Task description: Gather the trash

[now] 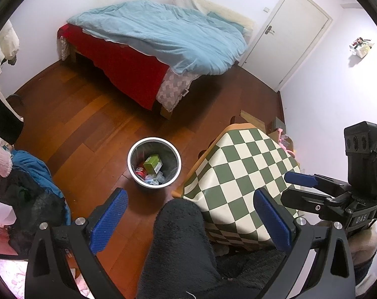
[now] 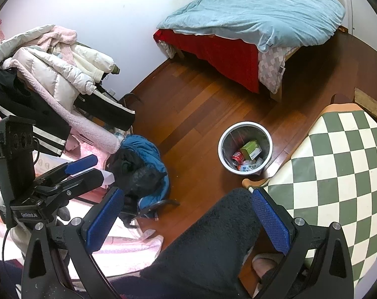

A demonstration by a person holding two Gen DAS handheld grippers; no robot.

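Observation:
A white-rimmed round trash bin point(image 1: 133, 172) stands on the wooden floor beside the checkered table; it also shows in the right wrist view point(image 2: 223, 154). Inside lie a green carton point(image 1: 152, 163), a red can point(image 1: 140, 172) and some wrappers point(image 1: 155, 180); the carton point(image 2: 250, 149) and can point(image 2: 237, 158) show there too. My left gripper point(image 1: 189, 208) is open and empty, held above the floor near the bin. My right gripper point(image 2: 186, 209) is open and empty too. Each gripper shows in the other's view: the right one point(image 1: 298, 186) and the left one point(image 2: 89, 168).
A green-and-white checkered table point(image 1: 240, 174) stands right of the bin. A bed with a blue duvet point(image 1: 163, 35) is at the back, a white door point(image 1: 288, 35) beyond it. A chair with piled clothes point(image 2: 51, 74) and a blue jacket point(image 2: 143, 159) are at the left. The person's dark-trousered leg point(image 1: 183, 244) is below the grippers.

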